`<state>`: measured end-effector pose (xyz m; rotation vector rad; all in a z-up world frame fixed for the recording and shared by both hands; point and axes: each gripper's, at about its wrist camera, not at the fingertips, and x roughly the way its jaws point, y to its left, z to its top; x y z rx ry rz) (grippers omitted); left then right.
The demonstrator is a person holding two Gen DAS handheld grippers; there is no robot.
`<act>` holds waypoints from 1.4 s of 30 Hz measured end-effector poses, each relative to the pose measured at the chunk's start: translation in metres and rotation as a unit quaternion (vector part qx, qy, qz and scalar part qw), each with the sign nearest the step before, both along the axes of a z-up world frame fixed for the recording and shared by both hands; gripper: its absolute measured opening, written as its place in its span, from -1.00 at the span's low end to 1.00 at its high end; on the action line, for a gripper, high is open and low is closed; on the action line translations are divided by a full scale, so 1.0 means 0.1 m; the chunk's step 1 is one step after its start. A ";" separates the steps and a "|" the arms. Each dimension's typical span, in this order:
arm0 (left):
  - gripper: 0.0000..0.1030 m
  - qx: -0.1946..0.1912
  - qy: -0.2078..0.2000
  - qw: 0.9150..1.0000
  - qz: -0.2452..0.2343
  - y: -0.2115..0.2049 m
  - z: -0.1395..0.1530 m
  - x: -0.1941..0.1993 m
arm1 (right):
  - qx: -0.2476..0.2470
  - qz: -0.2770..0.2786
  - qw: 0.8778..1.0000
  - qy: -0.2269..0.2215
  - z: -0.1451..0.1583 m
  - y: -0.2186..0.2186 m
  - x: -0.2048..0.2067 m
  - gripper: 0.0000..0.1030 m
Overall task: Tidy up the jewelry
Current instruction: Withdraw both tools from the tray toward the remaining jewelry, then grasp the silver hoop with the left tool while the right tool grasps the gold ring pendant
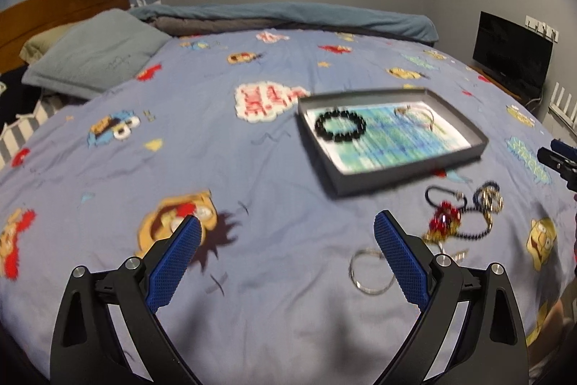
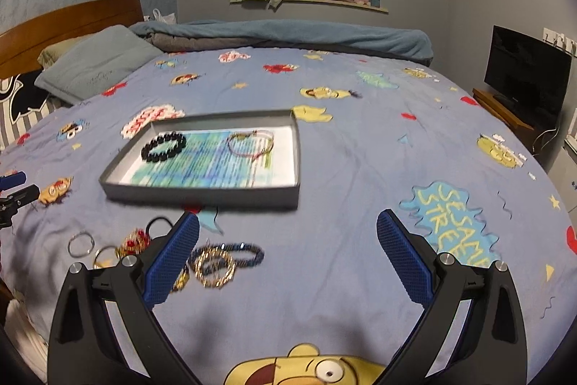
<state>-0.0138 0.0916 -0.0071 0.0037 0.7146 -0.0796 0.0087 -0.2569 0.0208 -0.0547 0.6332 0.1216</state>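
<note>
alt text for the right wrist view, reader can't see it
An open right gripper hovers over a blue cartoon-print bedspread, holding nothing. Ahead sits a shallow grey tray holding a black bead bracelet and a thin pink bangle; more loose jewelry lies on the bedspread by the left finger.

We are holding our left gripper [image 1: 286, 233] low and level, its blue fingers [image 1: 175, 262] spread wide with nothing between them. Our right gripper [image 2: 287, 235] is hanging the same way, jaws wide apart and gripping nothing, pointing forward beside it.
</note>
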 end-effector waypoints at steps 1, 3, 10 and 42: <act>0.86 0.000 0.003 1.000 -0.002 -0.01 -0.04 -0.01 | -0.001 0.001 1.000 0.000 -0.04 0.02 -0.02 0.89; 0.86 0.002 0.007 1.000 -0.008 -0.07 -0.15 -0.05 | -0.001 0.004 1.000 0.001 -0.11 0.07 -0.06 0.89; 0.86 -0.009 0.006 0.999 -0.042 -0.34 -0.34 -0.09 | -0.016 0.014 1.000 0.007 -0.35 0.21 -0.14 0.89; 0.23 0.015 0.030 0.994 -0.101 -0.67 -0.71 0.07 | -0.030 0.083 0.994 0.060 -0.84 0.55 0.05 -0.01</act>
